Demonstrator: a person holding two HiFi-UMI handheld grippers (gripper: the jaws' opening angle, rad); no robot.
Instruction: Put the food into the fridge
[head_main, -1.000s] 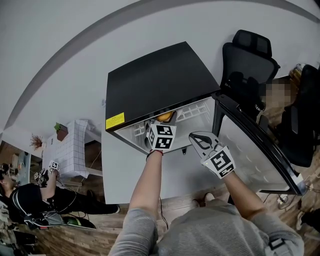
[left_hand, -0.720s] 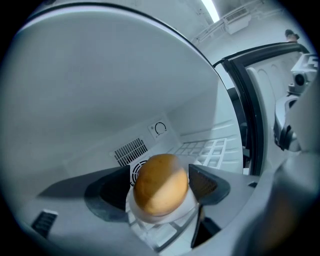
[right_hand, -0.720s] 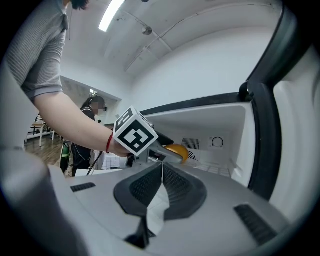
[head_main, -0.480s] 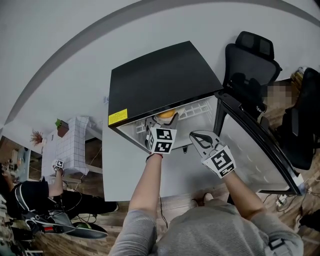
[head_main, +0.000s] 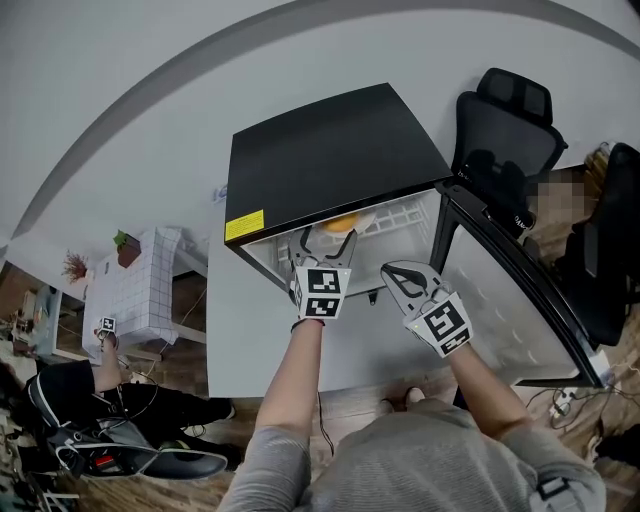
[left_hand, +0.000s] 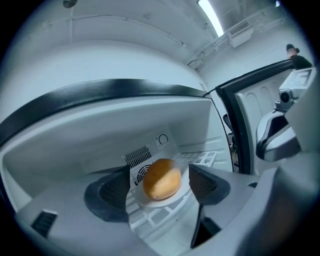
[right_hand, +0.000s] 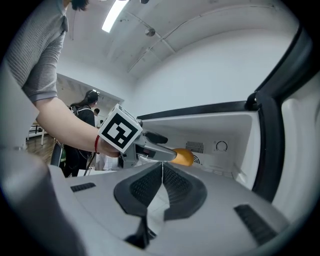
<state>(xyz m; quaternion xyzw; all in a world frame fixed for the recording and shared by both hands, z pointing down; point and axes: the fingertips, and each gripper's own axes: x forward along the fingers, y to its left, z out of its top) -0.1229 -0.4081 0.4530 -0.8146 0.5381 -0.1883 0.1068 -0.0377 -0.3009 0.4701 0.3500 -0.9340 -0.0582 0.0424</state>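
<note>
A golden bun (left_hand: 161, 178) lies on a small white plate (left_hand: 148, 202) on the white wire shelf (left_hand: 150, 222) inside the open black fridge (head_main: 330, 160). In the head view the bun (head_main: 340, 222) shows just under the fridge's top edge. My left gripper (head_main: 328, 240) is open at the fridge mouth, its jaws wide apart on either side of the plate and a little short of it. My right gripper (head_main: 392, 272) hovers to the right in front of the fridge, shut with nothing in it (right_hand: 162, 167).
The fridge door (head_main: 510, 290) stands open at the right, close to my right gripper. A black office chair (head_main: 510, 120) is behind the door. A white gridded stand (head_main: 135, 290) and a seated person (head_main: 70, 400) are at the far left.
My left gripper has drawn back out of the fridge toward me, and the bun on its plate has stayed on the shelf. The right gripper has barely moved.
</note>
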